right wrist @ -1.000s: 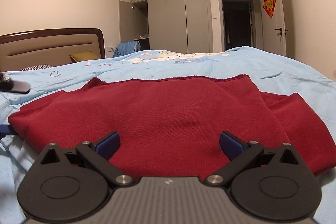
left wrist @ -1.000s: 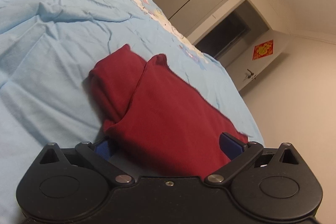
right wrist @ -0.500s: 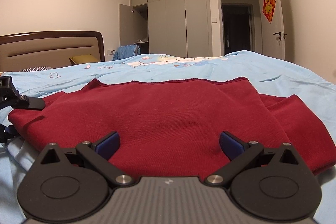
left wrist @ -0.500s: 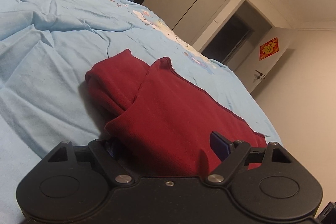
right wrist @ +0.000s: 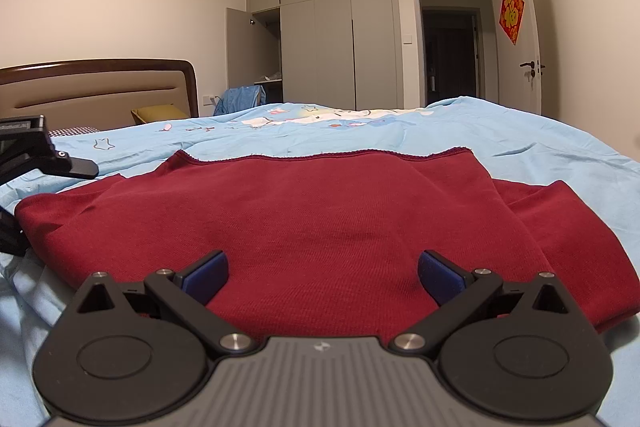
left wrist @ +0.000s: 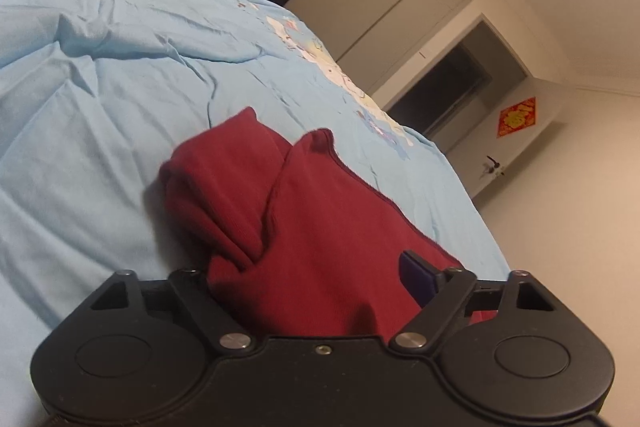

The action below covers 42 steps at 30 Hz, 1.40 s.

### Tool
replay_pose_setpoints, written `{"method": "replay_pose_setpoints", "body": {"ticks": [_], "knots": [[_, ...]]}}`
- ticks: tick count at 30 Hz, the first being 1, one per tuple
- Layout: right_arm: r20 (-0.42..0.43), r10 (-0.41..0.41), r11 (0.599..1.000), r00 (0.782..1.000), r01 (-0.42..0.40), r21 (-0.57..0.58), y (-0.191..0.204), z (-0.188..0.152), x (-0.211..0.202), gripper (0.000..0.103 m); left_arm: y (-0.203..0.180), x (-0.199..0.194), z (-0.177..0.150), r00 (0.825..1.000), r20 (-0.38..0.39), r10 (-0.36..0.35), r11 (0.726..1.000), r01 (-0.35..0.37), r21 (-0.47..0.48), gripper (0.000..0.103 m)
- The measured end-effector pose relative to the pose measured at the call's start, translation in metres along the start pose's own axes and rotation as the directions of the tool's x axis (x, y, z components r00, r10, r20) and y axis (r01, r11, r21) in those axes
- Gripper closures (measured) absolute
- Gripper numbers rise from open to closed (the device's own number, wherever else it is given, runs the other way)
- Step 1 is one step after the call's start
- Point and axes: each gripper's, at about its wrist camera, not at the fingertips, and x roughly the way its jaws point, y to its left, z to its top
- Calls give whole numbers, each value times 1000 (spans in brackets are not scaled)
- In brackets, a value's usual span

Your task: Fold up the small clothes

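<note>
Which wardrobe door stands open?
The leftmost lower door, swung outward beside a dark opening; the others sit flush and closed.

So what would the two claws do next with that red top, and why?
Probably the right gripper closes on the red garment's near edge: its jaws stand open with cloth between them, while the left gripper already has a bunched edge between its fingers. Then both could lift and fold.

Dark-red garment (right wrist: 320, 219), light-blue bedsheet (left wrist: 120, 67) — cartoon-printed
</note>
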Motion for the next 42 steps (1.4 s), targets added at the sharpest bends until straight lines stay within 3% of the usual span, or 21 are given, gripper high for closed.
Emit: {"method": "replay_pose_setpoints", "body": {"ticks": [3,5,8,14,17,20,24,27,29,32,36,39,41,42], "knots": [[0,0,1000,1000,0,0,0,0,0,0,-2,5,3,999,11,41,999,-41,-20,42],[-4,0,1000,1000,0,3,0,1,0,0,-5,6,1,996,15,92,996,-92,4,67],[-29,-1,1000,1000,1,20,-1,8,-1,0,-8,5,2,993,20,113,993,-113,31,79],[-53,-70,993,996,75,94,-15,28,-28,0,-38,0,20,998,36,58,974,-65,219,86],[-38,-95,986,995,100,137,-31,34,-52,0,-68,2,26,999,37,5,935,-18,354,88],[-26,-145,978,989,147,149,-47,38,-77,0,-105,5,25,998,15,-65,876,50,480,89],[-12,-247,954,969,246,173,-69,39,-108,0,-160,11,9,984,-56,-168,776,167,608,89],[-15,-322,928,947,318,194,-84,36,-125,0,-197,18,-21,965,-144,-222,700,260,665,89],[-29,-350,911,936,348,220,-93,32,-132,0,-211,22,-48,947,-205,-245,665,319,675,88],[-54,-385,885,921,385,261,-106,24,-142,0,-223,28,-88,925,-289,-247,617,379,689,88],[-82,-408,862,909,413,294,-117,15,-152,0,-227,31,-131,931,-318,-182,529,365,766,86],[-89,-410,854,908,416,311,-120,12,-154,0,-221,29,-139,924,-338,-177,511,380,771,67],[-91,-403,851,911,410,328,-122,11,-156,0,-219,24,-138,911,-357,-207,512,411,754,38],[-90,-397,851,913,403,336,-121,12,-156,0,-218,21,-135,909,-353,-222,513,417,750,33]]}}
